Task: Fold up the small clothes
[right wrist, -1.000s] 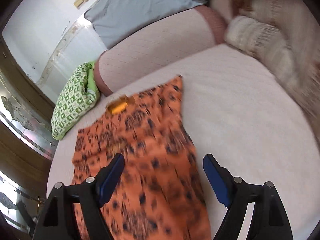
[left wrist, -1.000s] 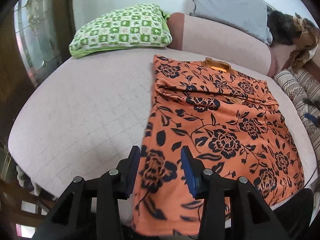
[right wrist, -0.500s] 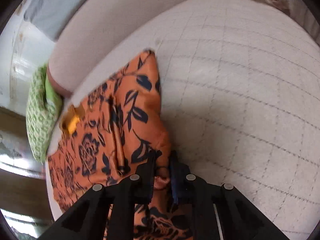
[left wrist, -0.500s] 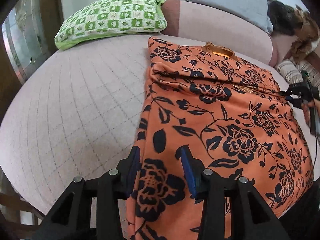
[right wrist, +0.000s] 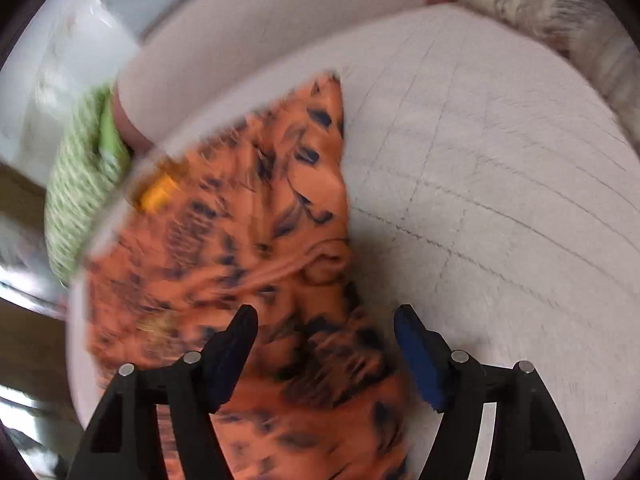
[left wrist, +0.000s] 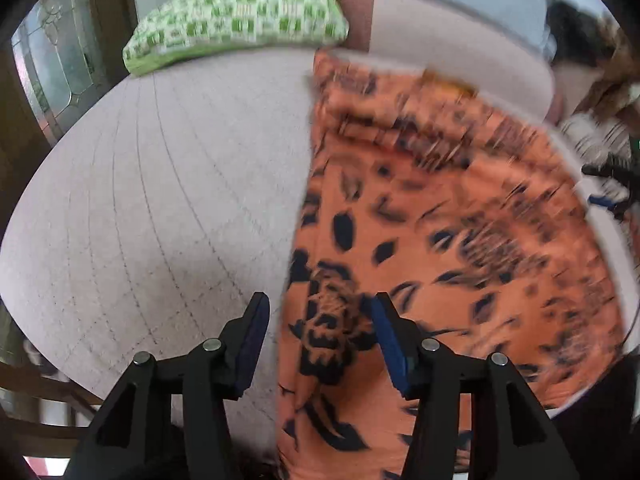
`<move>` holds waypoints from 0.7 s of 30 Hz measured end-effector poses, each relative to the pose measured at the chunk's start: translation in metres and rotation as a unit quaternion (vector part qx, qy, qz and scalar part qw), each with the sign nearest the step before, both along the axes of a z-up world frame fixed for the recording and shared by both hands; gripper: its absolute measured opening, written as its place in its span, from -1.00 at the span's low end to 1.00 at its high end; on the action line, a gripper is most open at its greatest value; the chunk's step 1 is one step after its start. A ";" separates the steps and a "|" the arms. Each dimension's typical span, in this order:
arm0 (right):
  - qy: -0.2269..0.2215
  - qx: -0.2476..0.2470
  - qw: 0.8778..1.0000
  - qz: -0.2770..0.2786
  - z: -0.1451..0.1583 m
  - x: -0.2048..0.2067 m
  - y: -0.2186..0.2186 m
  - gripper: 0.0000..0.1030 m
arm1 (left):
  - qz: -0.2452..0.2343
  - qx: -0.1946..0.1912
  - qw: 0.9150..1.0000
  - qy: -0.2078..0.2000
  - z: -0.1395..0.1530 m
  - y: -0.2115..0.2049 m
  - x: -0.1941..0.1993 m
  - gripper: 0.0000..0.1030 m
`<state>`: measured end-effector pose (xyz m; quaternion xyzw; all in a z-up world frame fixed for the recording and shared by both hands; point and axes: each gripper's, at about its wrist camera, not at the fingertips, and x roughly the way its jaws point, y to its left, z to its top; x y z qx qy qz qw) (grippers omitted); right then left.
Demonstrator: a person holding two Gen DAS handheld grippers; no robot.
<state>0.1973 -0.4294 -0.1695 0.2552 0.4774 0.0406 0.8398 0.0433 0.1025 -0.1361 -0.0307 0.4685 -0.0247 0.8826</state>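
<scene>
An orange garment with a black flower print [left wrist: 440, 216] lies spread on the pale quilted bed [left wrist: 160, 200]. My left gripper [left wrist: 320, 336] is open, its fingers astride the garment's near left edge. In the right wrist view the same garment [right wrist: 248, 248] shows with a bunched fold at its right edge. My right gripper [right wrist: 326, 348] is open just above that edge, holding nothing. The right gripper also shows at the far right of the left wrist view [left wrist: 612, 196]. Both views are blurred by motion.
A green checked pillow [left wrist: 240, 12] lies at the head of the bed beside a pinkish bolster [left wrist: 460, 40]. A striped beige blanket [right wrist: 560, 28] lies at the bed's right side. A wooden frame with glass [left wrist: 52, 72] stands at the left.
My right gripper was shut on the garment's right edge half a second ago and has let go and opened. My left gripper has opened wider and moved forward along the left edge.
</scene>
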 end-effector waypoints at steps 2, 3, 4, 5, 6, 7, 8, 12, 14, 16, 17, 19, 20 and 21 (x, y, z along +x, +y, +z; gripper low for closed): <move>-0.011 -0.016 1.000 0.023 0.018 -0.031 0.007 0.45 | -0.003 -0.010 1.000 -0.013 0.011 0.002 -0.011 0.05; -0.007 -0.020 0.999 0.036 0.021 -0.050 0.007 0.45 | -0.007 -0.017 1.000 -0.013 0.013 0.003 -0.017 0.05; -0.001 -0.024 0.999 0.041 0.021 -0.069 0.006 0.45 | -0.005 -0.020 1.000 -0.010 0.012 0.005 -0.021 0.06; 0.008 -0.030 0.999 0.040 0.019 -0.088 -0.001 0.45 | -0.002 -0.022 1.000 -0.003 0.009 0.006 -0.024 0.06; 0.023 -0.034 0.998 0.037 0.013 -0.110 -0.009 0.45 | 0.000 -0.027 1.000 0.009 0.003 0.009 -0.026 0.06; 0.039 -0.030 0.998 0.030 0.003 -0.135 -0.015 0.45 | 0.005 -0.034 0.999 0.023 -0.004 0.009 -0.029 0.06; 0.053 -0.025 0.998 0.026 -0.004 -0.152 -0.019 0.45 | 0.013 -0.039 0.998 0.036 -0.010 0.011 -0.030 0.06; 0.104 -0.006 0.994 0.043 -0.040 -0.215 -0.031 0.40 | 0.025 -0.032 0.997 0.058 -0.027 0.008 -0.034 0.07; 0.111 0.015 0.993 0.043 -0.057 -0.227 -0.024 0.30 | 0.017 -0.021 0.998 0.054 -0.029 0.002 -0.034 0.21; 0.091 0.034 0.994 0.041 -0.060 -0.230 -0.017 0.20 | 0.011 -0.003 0.998 0.057 -0.028 -0.005 -0.035 0.23; 0.084 0.041 0.995 0.043 -0.060 -0.232 -0.015 -0.02 | 0.008 0.000 0.998 0.056 -0.028 -0.006 -0.036 0.23; 0.094 0.048 0.994 0.028 -0.070 -0.231 -0.018 -0.28 | 0.010 -0.002 0.998 0.055 -0.029 -0.006 -0.036 0.23; 0.094 0.061 0.994 0.018 -0.072 -0.231 -0.021 -0.28 | 0.011 -0.004 0.998 0.055 -0.031 -0.005 -0.036 0.22; 0.086 0.077 0.993 0.010 -0.068 -0.234 -0.025 -0.28 | 0.012 -0.006 0.998 0.054 -0.029 -0.004 -0.037 0.23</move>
